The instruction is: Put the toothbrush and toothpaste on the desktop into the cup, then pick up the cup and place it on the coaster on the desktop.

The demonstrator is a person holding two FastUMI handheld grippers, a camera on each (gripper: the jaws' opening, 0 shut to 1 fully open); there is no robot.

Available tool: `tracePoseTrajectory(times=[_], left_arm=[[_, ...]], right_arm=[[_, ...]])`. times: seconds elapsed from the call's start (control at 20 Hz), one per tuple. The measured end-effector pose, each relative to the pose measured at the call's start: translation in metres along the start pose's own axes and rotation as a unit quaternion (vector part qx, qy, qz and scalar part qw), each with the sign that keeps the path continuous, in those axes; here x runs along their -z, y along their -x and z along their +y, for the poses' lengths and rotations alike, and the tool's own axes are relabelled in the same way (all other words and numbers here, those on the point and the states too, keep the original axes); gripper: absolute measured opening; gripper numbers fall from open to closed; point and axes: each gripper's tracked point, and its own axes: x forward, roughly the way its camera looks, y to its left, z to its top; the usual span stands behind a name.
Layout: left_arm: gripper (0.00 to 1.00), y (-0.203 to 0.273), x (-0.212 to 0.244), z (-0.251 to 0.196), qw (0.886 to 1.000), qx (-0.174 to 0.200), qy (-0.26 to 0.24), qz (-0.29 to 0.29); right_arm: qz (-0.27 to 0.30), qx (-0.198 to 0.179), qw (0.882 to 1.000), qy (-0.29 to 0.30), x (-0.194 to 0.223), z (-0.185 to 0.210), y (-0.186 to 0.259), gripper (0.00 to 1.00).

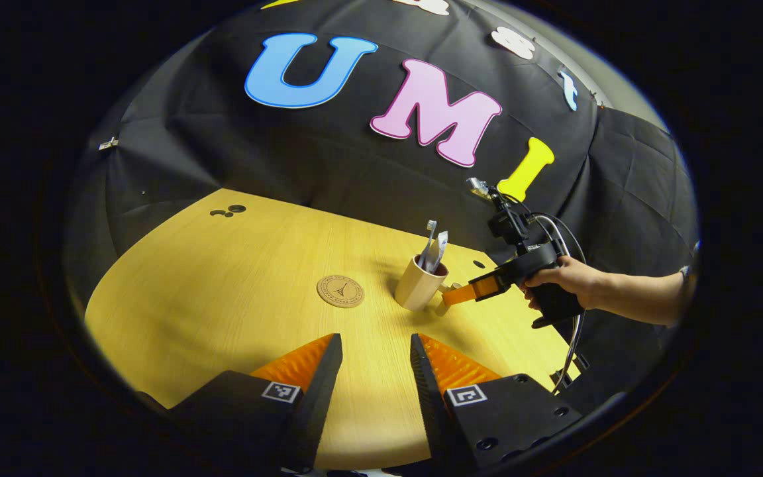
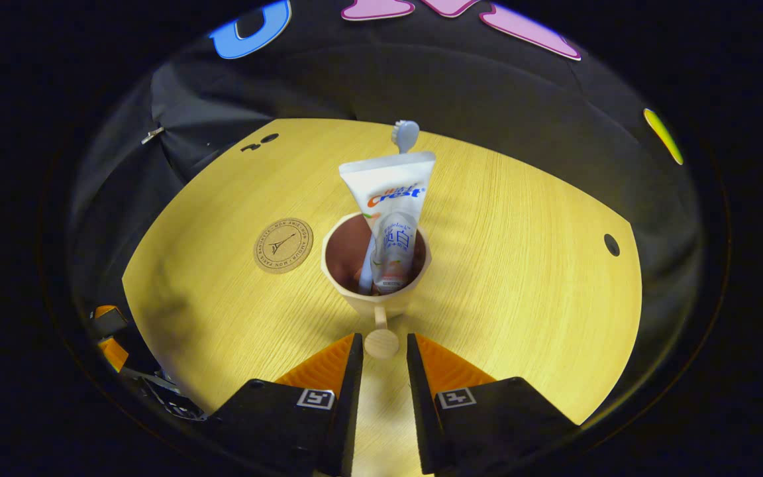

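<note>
A cream cup [image 1: 418, 286] stands upright on the wooden table, right of the round cork coaster [image 1: 340, 291]. In it stand a toothbrush [image 1: 430, 233] and a white toothpaste tube [image 1: 440, 248]. In the right gripper view the cup [image 2: 369, 305] is straight ahead, the toothpaste tube [image 2: 391, 218] leans in it, and the toothbrush head [image 2: 406, 134] shows behind. My right gripper [image 2: 383, 336] is narrowly open with the round knob of the cup's handle [image 2: 381, 344] between its fingertips. My left gripper [image 1: 375, 338] hangs open and empty near the front edge, short of the coaster [image 2: 283, 246].
A hand [image 1: 567, 278] holds the right gripper [image 1: 454, 295] at the table's right side. Small dark holes [image 1: 228, 211] mark the far left of the table [image 1: 222, 298], and another hole [image 2: 612, 244] lies to the right of the cup. Black cloth walls close the back.
</note>
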Motion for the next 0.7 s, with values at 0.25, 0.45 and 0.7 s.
tracePoseTrajectory(times=[0.25, 0.45, 0.7], left_arm=[[0.66, 0.001, 0.005, 0.025, 1.000, -0.014, 0.006, 0.005], [0.66, 0.002, 0.013, 0.041, 0.999, -0.027, 0.018, 0.012], [0.66, 0.001, 0.013, 0.049, 0.999, -0.031, 0.028, 0.012]], right_arm=[[0.046, 0.014, 0.999, 0.004, 0.010, -0.003, -0.028, 0.41], [0.073, 0.017, 0.997, 0.012, 0.012, -0.001, -0.040, 0.41], [0.102, 0.024, 0.994, 0.019, 0.010, 0.000, -0.050, 0.41]])
